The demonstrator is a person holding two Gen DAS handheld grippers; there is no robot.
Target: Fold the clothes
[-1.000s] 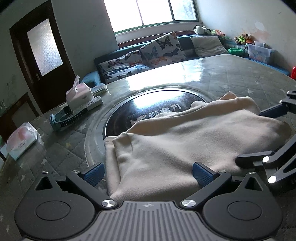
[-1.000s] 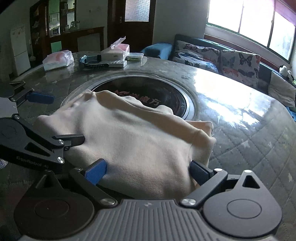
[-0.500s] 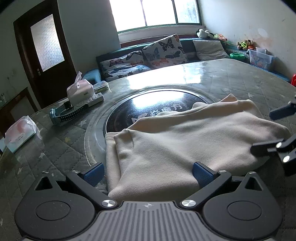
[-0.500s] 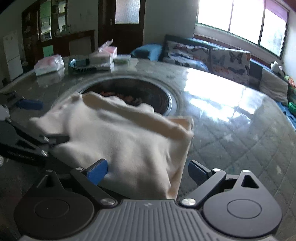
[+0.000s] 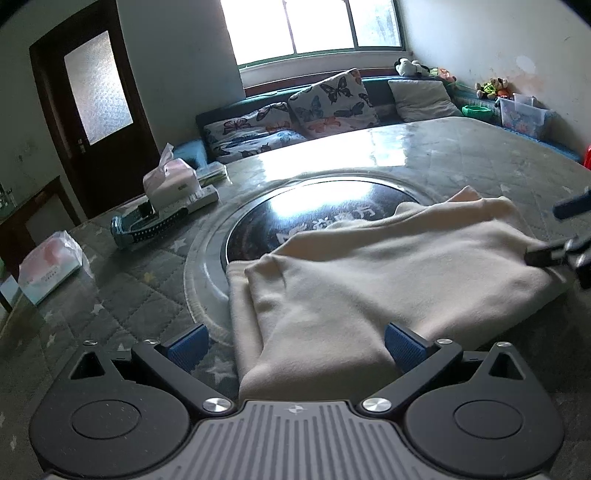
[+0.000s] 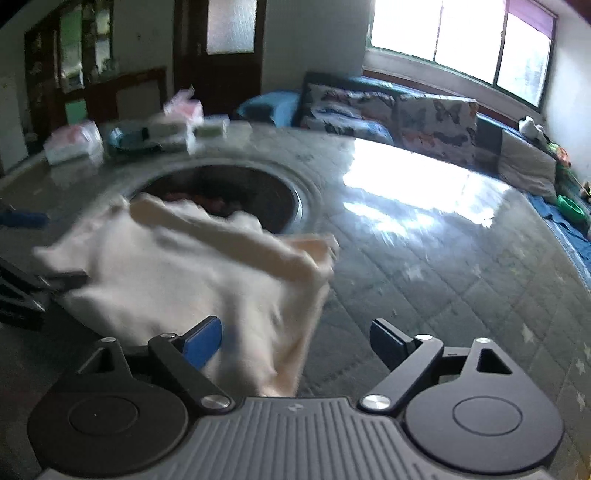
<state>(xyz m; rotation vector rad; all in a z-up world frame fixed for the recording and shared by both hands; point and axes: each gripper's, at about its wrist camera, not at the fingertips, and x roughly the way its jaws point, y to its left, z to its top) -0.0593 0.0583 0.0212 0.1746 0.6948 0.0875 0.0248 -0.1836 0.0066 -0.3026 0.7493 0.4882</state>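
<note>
The left gripper [image 5: 294,347] stands with its jaws wide apart at the near edge of the table [image 5: 461,155]; the near hem of the cream garment [image 5: 369,280] lies between the blue pads, but neither pad presses on it. The right gripper [image 6: 295,341] is likewise spread wide, with a corner of the cream garment [image 6: 177,280] lying against its left pad only and the right pad over bare table [image 6: 461,266].

The garment lies folded in layers on the near part of the table, its far edge overlapping the dark round inset [image 5: 314,218] at the centre. The table surface is a glossy, quilted grey-green cover with pale stars, reflecting the window light.

Toward the far left edge stand a tissue box [image 5: 170,182], a blue-and-black device [image 5: 147,225] just beside it, and a wrapped tissue pack [image 5: 50,267] nearer the left edge. Beyond the table: a sofa with butterfly cushions [image 5: 332,98], a bright window [image 5: 314,26] and a dark door [image 5: 92,103].

The left wrist view is sharp and shows the right gripper's fingertips [image 5: 543,256] at the garment's right end. The right wrist view is motion-blurred; it shows the left gripper's dark linkage [image 6: 33,288] at the garment's left end, and a cabinet [image 6: 92,74] by the far wall.
</note>
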